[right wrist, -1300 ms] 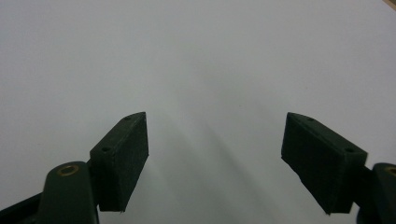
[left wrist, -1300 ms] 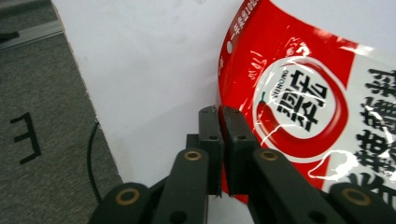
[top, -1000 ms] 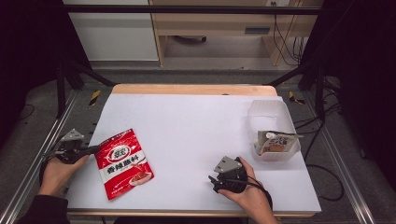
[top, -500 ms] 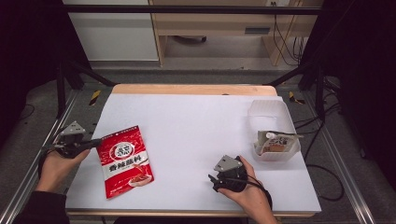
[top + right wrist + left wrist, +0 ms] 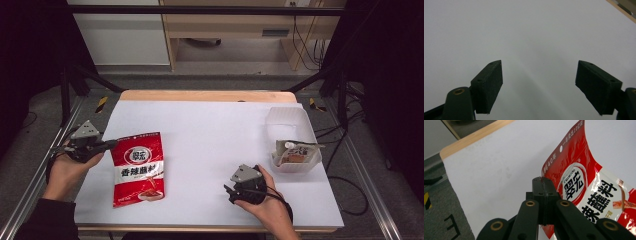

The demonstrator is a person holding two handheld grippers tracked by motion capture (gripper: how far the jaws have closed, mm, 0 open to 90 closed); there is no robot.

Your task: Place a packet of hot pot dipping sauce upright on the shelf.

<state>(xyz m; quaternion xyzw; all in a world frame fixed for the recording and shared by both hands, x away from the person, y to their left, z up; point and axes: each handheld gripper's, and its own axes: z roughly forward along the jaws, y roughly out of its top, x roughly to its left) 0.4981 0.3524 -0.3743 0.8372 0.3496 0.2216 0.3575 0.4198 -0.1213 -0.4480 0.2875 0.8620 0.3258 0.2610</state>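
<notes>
A red and white snack bag (image 5: pixel 139 170) with Chinese lettering lies at the left of the white table (image 5: pixel 210 130). My left gripper (image 5: pixel 111 144) is shut on its upper left corner, which is raised off the surface. In the left gripper view the black jaws (image 5: pixel 543 185) meet over the red bag (image 5: pixel 584 182) at its edge. My right gripper (image 5: pixel 231 192) rests low near the table's front, right of centre, held by a hand. Its jaws stand wide apart with nothing between them, and in the right gripper view my right gripper (image 5: pixel 539 75) faces bare white table.
A clear plastic tub (image 5: pixel 285 117) stands at the right edge with a small packet (image 5: pixel 296 150) inside. A wooden strip (image 5: pixel 200 95) borders the table's far side. Metal frame rails run along both sides.
My left hand has risen and drawn back a little, taking the bag's corner with it, so the bag has turned and shifted slightly. The right hand has stayed still.
</notes>
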